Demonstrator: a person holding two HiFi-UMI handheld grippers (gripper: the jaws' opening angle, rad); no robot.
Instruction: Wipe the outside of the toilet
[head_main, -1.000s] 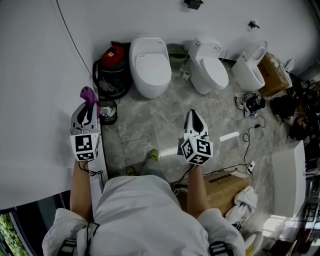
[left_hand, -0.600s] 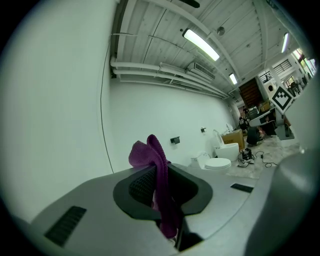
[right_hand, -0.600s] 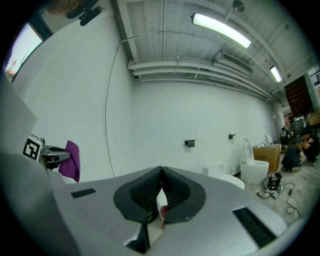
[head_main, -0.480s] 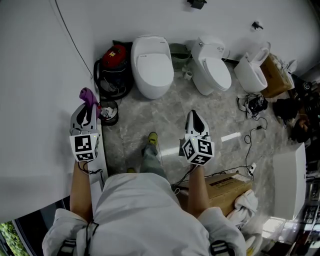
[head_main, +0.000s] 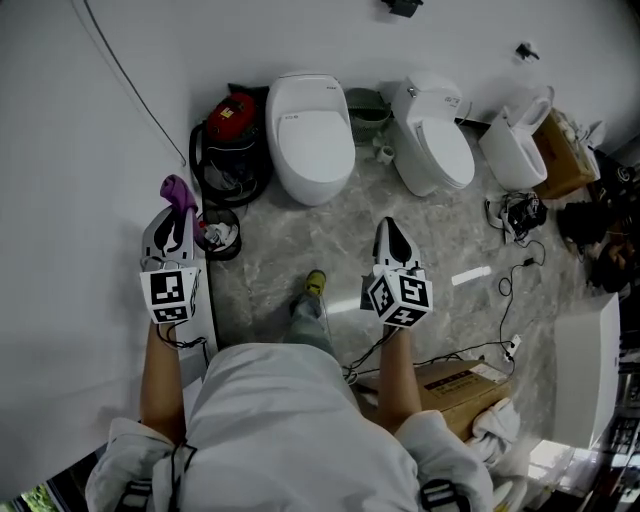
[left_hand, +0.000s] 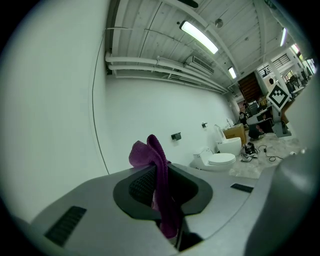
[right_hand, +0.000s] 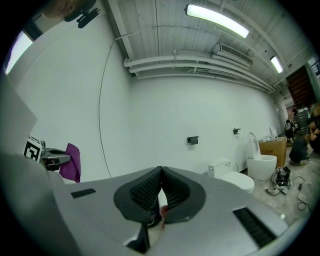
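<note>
**Head view.** The left hand-held gripper (head_main: 180, 208) pinches a purple cloth (head_main: 177, 189) at its tips. The right hand-held gripper (head_main: 389, 228) is carried level with it and holds nothing. The nearest toilet (head_main: 308, 130) stands well ahead, between the two grippers, and the cloth does not touch it. A second toilet (head_main: 436, 145) and a third (head_main: 513, 150) stand ahead and to the right of the right gripper. A small bin (head_main: 222, 236) sits just beside the left gripper's tips, with a red vacuum (head_main: 232, 113) beyond it. Loose cables (head_main: 505, 285) lie on the floor to the right of the right gripper.

Hazard: a forward reach with the left gripper may knock the bin or vacuum. A step to the right may snag the cables.

**Left gripper view.** The jaws are closed on the cloth (left_hand: 156, 165), and most of the fabric bunches loosely above the pads.

Hazard: the cloth probably has little grip, so pressure or drag against the porcelain may pull it free.

**Right gripper view.** The jaws are pressed together with nothing between them. The cloth (right_hand: 71, 162) shows far to their left.

Hazard: this gripper cannot catch a dropped cloth until its jaws are opened.
</note>
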